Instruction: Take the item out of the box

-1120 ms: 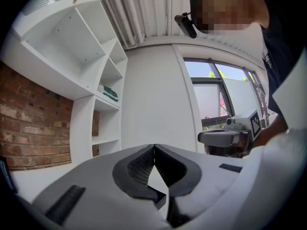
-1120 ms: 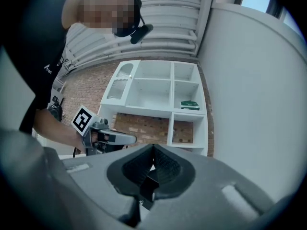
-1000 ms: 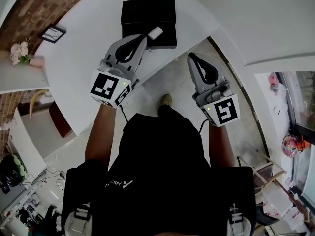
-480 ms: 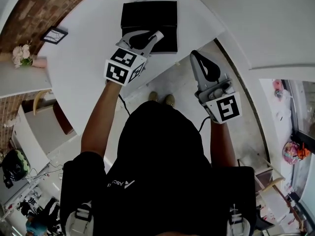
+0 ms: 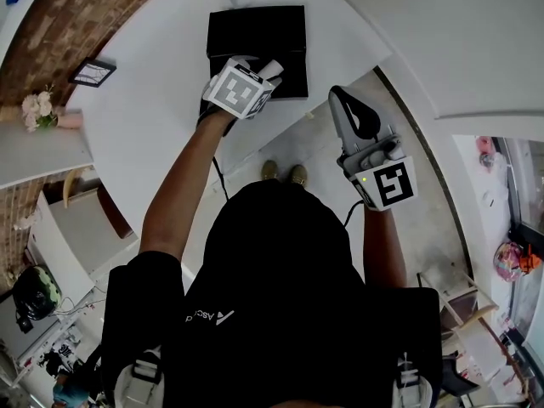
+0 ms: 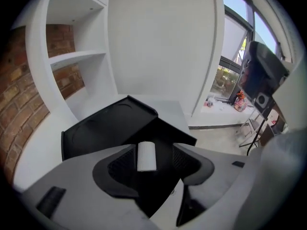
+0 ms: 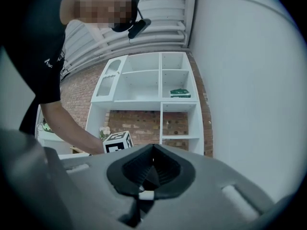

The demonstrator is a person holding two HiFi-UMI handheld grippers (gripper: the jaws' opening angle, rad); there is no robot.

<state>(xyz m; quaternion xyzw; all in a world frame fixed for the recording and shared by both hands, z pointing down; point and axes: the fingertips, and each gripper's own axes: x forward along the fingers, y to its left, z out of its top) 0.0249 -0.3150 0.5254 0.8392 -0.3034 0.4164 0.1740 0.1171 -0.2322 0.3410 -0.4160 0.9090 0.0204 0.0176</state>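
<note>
A flat black box (image 5: 255, 36) lies open on the white table (image 5: 153, 117). My left gripper (image 5: 259, 65) reaches over the box's near edge. Its jaws are opening. In the left gripper view the box (image 6: 110, 123) lies just beyond the left gripper (image 6: 156, 152). A small white roll-shaped item (image 6: 146, 155) stands between the jaws, close to the left one, and the pads stand well apart from each other. The same item (image 5: 273, 68) shows at the gripper's tip in the head view. My right gripper (image 5: 338, 94) hangs shut off the table's edge, over the floor, holding nothing (image 7: 152, 147).
A small picture frame (image 5: 92, 73) and flowers (image 5: 38, 109) sit at the table's far left by a brick wall. A white shelf unit (image 7: 153, 95) stands against brick. The person's shoes (image 5: 283, 172) show on the floor below the table's edge.
The left gripper moved forward from the table's edge to over the box, carrying the white item, and its jaws have spread apart. The right gripper barely moved.
</note>
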